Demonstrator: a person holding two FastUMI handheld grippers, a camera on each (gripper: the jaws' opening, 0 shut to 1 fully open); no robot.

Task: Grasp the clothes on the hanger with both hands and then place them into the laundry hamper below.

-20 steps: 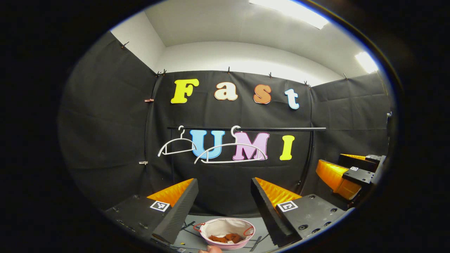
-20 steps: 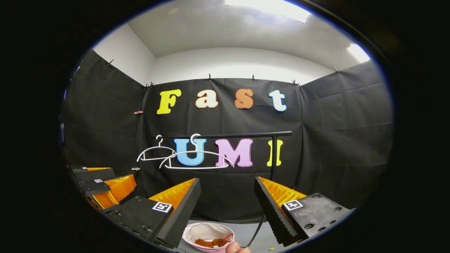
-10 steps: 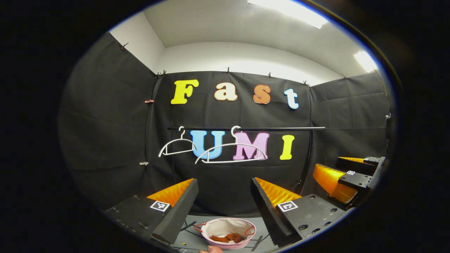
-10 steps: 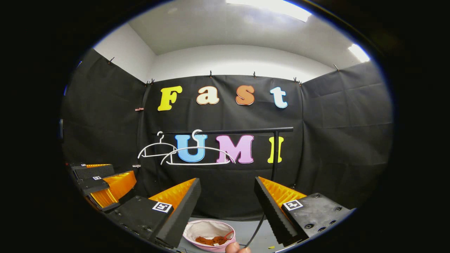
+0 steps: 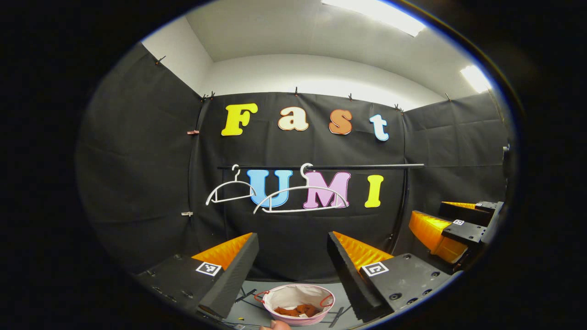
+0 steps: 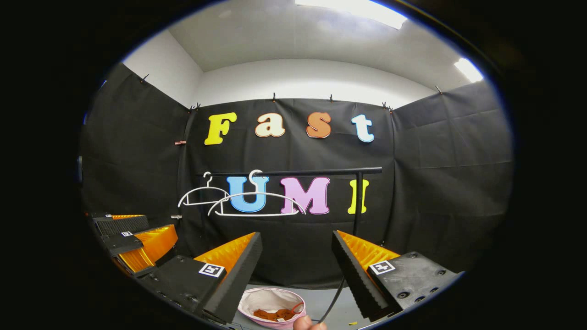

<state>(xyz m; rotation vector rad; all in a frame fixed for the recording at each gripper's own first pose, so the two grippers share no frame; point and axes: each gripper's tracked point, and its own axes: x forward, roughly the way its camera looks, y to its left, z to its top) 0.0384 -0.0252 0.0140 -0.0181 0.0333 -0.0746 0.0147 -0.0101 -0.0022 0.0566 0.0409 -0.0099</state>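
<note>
In the left gripper view, the left gripper (image 5: 292, 256) is held back with jaws wide apart, empty; the clothes (image 5: 296, 310) lie in the hamper (image 5: 275, 297) below two bare hangers (image 5: 300, 199). In the right gripper view, the right gripper (image 6: 297, 259) is likewise spread and empty, judged released after the drop.

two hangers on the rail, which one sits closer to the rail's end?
The smaller-looking white hanger, hooked almost at the end of the black rail. The larger-looking hanger hooks further along, towards mid-rail. Both are bare.
</note>
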